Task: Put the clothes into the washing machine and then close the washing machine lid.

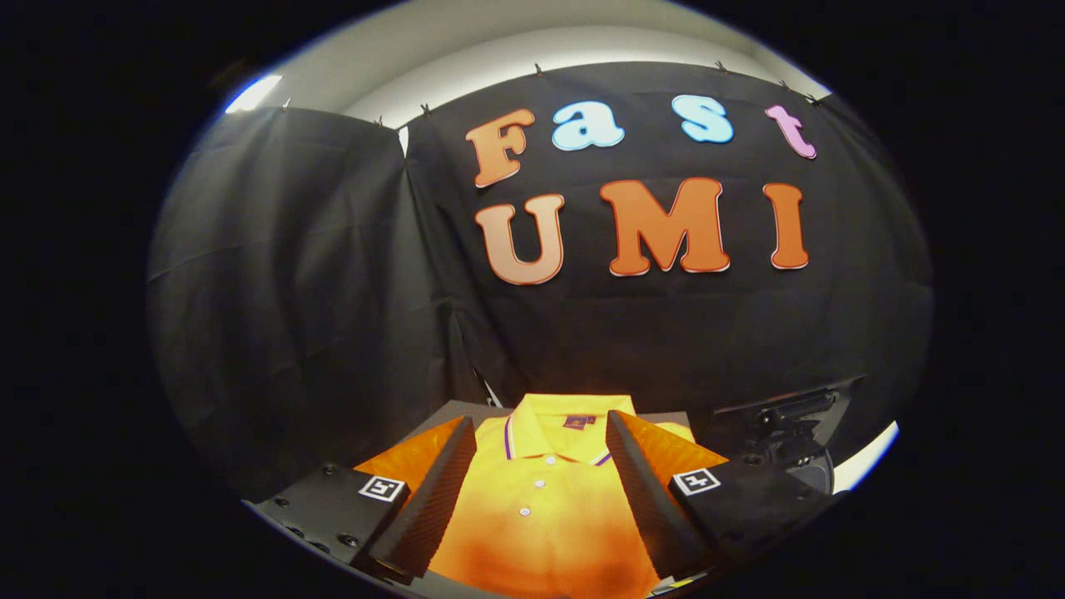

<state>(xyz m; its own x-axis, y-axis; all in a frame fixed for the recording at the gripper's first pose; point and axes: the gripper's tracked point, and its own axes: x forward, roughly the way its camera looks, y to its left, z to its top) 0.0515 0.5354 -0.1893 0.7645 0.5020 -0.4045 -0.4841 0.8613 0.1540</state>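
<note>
The gripper (541,466) hangs with its two fingers spread wide, touching nothing that I can make out, and between them lies a folded yellow-orange polo shirt (545,516) on a grey tabletop (453,412), collar pointing away. To lift it cleanly, I'd lower the fingers onto the fabric near the button placket (532,497) and pinch a thick fold, so the whole shirt comes up together.

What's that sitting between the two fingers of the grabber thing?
A folded yellow polo shirt, seen in the gripper view. It lies between the open gripper fingers, collar pointing away; neither finger visibly presses on it.
</note>
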